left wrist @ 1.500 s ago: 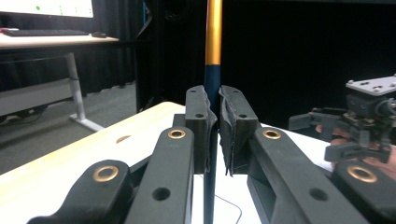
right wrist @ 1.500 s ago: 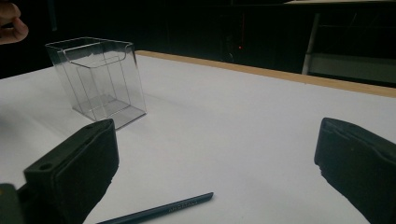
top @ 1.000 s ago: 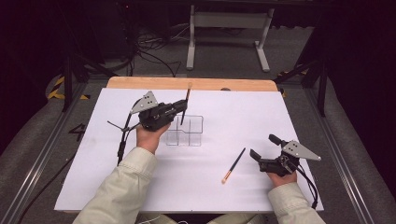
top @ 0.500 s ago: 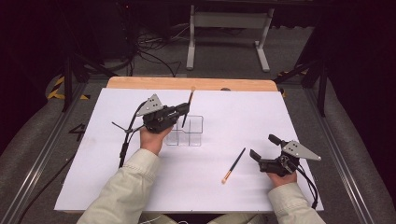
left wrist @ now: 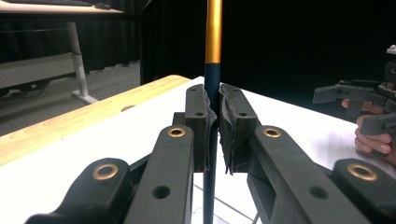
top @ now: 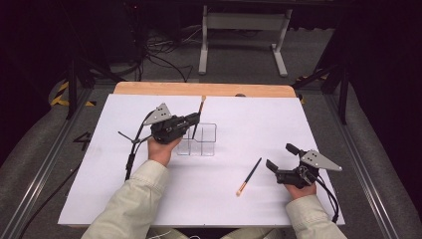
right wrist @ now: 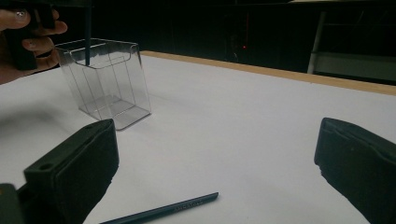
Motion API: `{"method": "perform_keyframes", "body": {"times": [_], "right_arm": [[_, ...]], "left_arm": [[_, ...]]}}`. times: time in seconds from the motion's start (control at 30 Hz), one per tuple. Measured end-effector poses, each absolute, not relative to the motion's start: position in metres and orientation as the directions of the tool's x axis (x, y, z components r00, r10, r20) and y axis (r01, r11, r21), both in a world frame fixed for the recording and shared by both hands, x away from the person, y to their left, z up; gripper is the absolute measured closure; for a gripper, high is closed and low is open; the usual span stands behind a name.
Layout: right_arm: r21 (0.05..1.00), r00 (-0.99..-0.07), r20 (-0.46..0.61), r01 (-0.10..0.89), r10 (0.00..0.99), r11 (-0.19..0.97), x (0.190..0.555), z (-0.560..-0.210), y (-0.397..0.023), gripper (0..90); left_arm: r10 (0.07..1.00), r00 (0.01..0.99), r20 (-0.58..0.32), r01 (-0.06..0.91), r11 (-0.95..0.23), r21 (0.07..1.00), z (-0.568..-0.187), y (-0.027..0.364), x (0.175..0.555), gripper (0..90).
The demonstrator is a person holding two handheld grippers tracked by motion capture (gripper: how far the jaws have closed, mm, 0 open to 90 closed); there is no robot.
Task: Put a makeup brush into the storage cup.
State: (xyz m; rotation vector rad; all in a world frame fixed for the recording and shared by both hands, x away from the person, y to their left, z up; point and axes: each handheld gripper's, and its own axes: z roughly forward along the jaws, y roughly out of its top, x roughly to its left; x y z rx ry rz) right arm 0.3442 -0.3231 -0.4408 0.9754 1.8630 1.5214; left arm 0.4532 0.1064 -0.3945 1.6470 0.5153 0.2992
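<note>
Two brushes in play, one in hand, one loose. My left gripper (top: 195, 119) has its jaws clamped tight on the dark shaft of the first brush (top: 198, 112), held close to upright with the gold end up, over the clear organizer (top: 198, 140) near the worktop's middle. From the right gripper view the shaft's lower end looks already inside the rim of the near compartment, though I can't tell whether it touches the floor. So I judge the step as dropping brush one into the box. Next move: lower a bit, keep it inside that one cell, open the jaws, lift away clean without tipping the light plastic box.

My right gripper (top: 278, 157) rests at about 4 o'clock of the box, jaws wide apart, holding nothing. Second brush (top: 249, 177) lies flat on the white worktop (top: 259, 124) between box and right gripper, at its 9 o'clock, well apart from the box. Probably the next pick.

Nothing blocks the drop; divider walls are the only snag. Cable trails off at left, clear of it.
</note>
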Motion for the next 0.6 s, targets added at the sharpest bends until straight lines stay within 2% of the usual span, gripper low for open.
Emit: {"method": "perform_keyframes", "body": {"times": [0.6], "right_arm": [[0.975,-0.594,0.036,0.198,0.804,0.102,0.3443,-0.4408,-0.3233,0.2]], "left_arm": [[0.492,0.866,-0.094,0.163,-0.100,0.981,-0.3999,0.1089,0.4504,82.2]]}}
